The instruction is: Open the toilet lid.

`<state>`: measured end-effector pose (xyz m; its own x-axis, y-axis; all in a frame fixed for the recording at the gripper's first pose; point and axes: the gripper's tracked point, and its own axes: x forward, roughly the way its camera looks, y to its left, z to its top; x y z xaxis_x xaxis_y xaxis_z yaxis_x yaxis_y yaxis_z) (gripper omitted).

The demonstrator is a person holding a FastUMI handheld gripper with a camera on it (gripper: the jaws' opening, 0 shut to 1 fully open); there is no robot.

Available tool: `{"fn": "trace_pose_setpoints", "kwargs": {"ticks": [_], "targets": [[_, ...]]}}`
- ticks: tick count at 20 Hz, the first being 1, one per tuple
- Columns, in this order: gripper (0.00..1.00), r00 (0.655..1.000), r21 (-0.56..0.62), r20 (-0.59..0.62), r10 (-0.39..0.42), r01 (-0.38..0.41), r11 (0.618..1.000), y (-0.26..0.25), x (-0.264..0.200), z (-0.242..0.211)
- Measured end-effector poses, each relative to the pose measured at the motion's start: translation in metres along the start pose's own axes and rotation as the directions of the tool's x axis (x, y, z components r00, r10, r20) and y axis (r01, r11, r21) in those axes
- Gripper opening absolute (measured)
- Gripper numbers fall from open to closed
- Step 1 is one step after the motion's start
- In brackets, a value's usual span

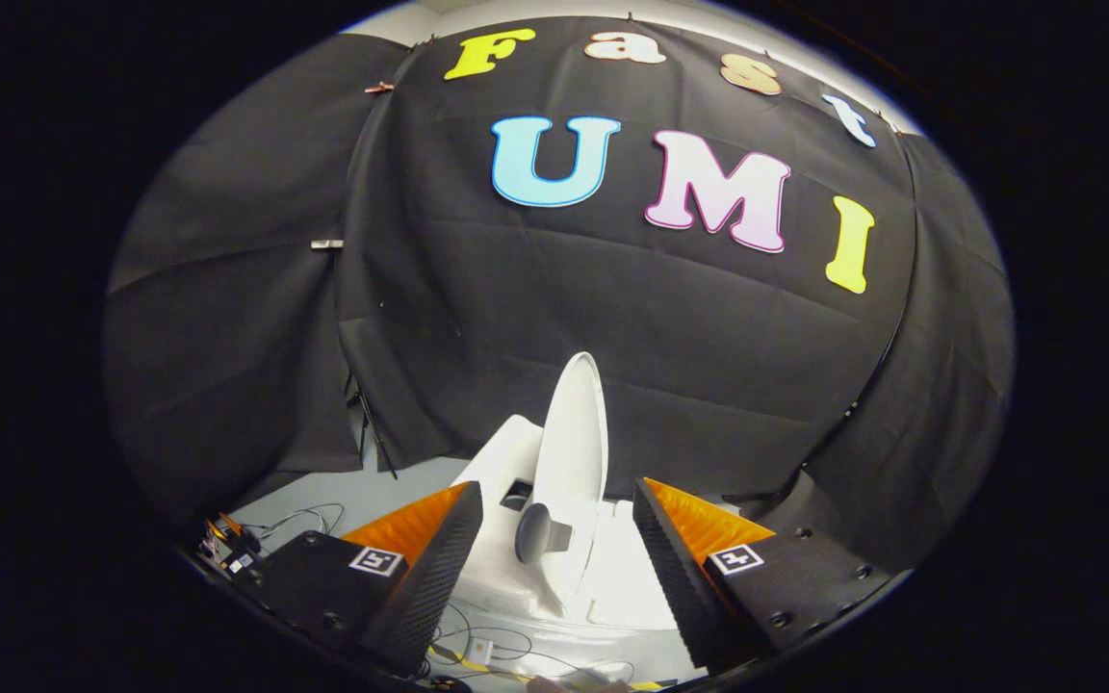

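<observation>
A white toilet (506, 452) stands on the floor below and just ahead of the fingers. Its white lid (574, 452) is raised and stands nearly upright, edge-on to me, rising between and beyond the two fingertips. A grey round part (537, 532) shows at the lid's lower end, near the hinge. The seat and bowl rim (627, 577) lie flat to the right of the lid. My gripper (559, 505) is open, with one finger on each side of the lid and a gap to it on both sides. Nothing is held.
Black cloth walls close the booth behind and beside the toilet. Loose cables (304, 520) and a small device (227, 549) lie on the grey floor at the left. More cables (477, 640) run under the fingers. A thin black stand leg (372, 433) leans by the left wall.
</observation>
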<state>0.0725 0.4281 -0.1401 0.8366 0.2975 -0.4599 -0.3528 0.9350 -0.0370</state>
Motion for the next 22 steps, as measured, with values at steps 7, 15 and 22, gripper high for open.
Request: {"fn": "trace_pose_setpoints", "kwargs": {"ticks": [7,15,22], "targets": [[0.99,0.989,0.033,0.147,-0.004,-0.001,0.999,-0.041,-0.056,0.031],[0.99,0.95,0.034,0.307,-0.049,0.041,0.999,-0.107,-0.123,0.067],[0.99,0.932,0.103,0.353,-0.086,0.052,0.993,-0.168,-0.167,0.071]]}}
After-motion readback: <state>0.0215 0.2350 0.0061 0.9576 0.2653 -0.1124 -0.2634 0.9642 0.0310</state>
